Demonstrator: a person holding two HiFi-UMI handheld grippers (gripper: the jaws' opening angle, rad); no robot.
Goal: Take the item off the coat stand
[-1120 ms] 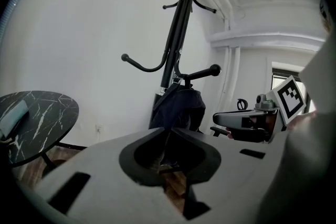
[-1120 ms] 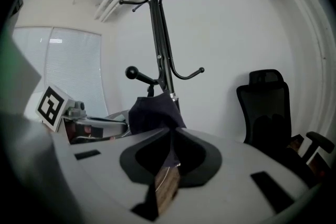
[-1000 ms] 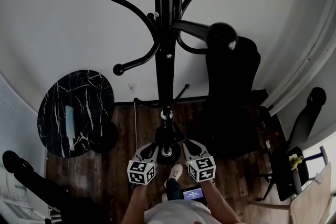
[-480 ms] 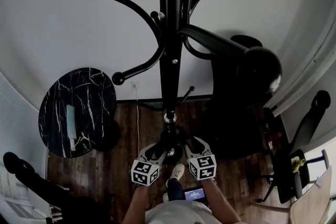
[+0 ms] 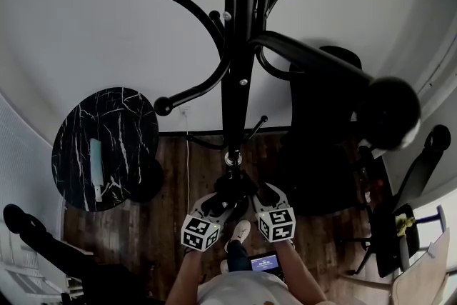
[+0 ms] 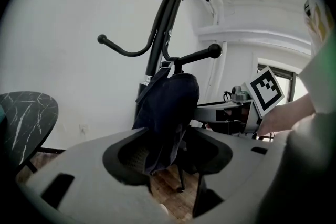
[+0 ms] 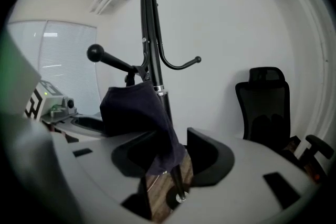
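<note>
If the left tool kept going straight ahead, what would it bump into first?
The dark cloth hanging on the coat stand; it hangs between the open jaws of the left tool. The stand's pole seems to come just behind, though depth is unclear.

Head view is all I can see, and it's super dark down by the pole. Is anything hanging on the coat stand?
Observer: Yes. The left gripper view shows a dark cloth hanging low on the stand.
Operator: Has the left gripper grabbed it?
Observer: Not yet. The left gripper has its jaws apart, and the cloth hangs down into the gap.
Operator: And the right one?
Observer: The right gripper is open too, with the cloth's bottom tip in its gap.
</note>
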